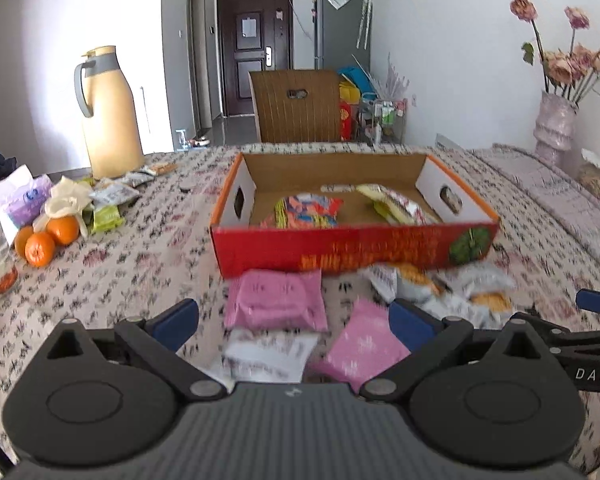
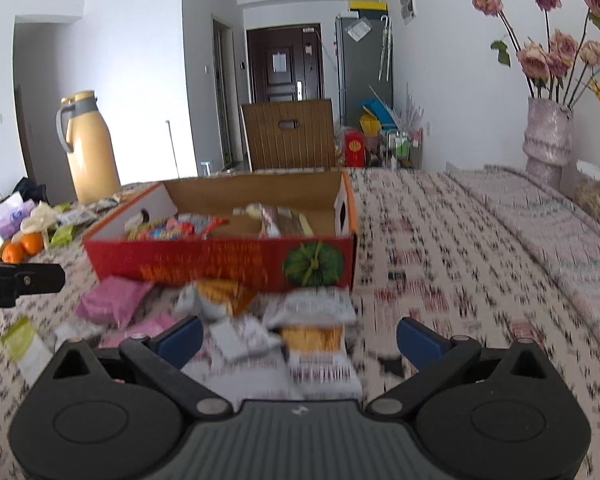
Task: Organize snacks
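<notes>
A red cardboard box [image 1: 352, 250] [image 2: 220, 260] sits on the patterned tablecloth with a few snack packets [image 1: 306, 210] inside. Loose packets lie in front of it: pink ones [image 1: 276, 300] [image 2: 114, 300], white and orange ones [image 1: 440, 286] [image 2: 312, 332]. My left gripper [image 1: 294, 322] hovers open just above the pink packets, holding nothing. My right gripper [image 2: 300, 340] is open over the white and orange packets, also empty. The right gripper's finger [image 1: 598, 304] shows at the right edge of the left wrist view.
A yellow thermos jug [image 1: 110, 116] stands at the back left, with oranges [image 1: 46, 240], tissue packs and more packets [image 1: 112, 196] near it. A vase of dried roses [image 2: 546, 140] stands back right. A wooden chair [image 1: 298, 106] is behind the table.
</notes>
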Tool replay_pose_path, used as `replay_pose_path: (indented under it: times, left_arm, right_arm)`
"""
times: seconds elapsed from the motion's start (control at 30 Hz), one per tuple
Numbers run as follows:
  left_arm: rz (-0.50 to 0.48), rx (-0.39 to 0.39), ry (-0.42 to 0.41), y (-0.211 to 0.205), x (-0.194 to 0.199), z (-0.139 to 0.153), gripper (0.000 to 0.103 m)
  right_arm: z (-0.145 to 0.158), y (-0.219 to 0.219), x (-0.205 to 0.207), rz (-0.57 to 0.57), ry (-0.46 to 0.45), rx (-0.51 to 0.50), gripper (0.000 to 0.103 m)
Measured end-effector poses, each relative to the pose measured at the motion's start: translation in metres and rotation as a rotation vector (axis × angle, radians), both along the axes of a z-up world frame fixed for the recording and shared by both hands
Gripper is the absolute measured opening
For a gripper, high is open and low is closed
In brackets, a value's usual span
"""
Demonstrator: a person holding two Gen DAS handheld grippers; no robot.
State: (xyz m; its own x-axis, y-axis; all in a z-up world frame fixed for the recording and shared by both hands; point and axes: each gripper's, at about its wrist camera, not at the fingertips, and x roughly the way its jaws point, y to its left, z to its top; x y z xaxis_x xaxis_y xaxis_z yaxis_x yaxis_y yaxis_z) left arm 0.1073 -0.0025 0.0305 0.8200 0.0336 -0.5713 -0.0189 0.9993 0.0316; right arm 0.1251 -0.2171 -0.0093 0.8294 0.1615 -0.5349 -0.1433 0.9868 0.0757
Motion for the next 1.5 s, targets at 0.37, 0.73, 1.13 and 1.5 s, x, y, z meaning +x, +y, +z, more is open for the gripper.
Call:
replay_pose_path:
  times: [0.37,0.73,1.13,1.5]
  left_arm:
    - [0.001,-0.037,0.060,0.009,-0.035,-0.027,0.103]
    - [-0.011,-0.055,0.069,0.012,-0.048,-0.034,0.103]
    - [0.003,-0.074,0.084,0.017,-0.050,-0.039,0.103]
    - [0.022,-0.070,0.086,0.019,-0.048,-0.040,0.103]
  right_arm:
    - [-0.029,-0.003,-0.042,-0.072,0.088,0.001,0.103]
    - [-0.040,0.011,-0.049,-0.157,0.130,0.064,0.090]
    - [-0.049,0.019,-0.059,-0.105,0.073,-0.057,0.067]
    - [-0.049,0.001,-0.057,-0.088,0.048,-0.009,0.010]
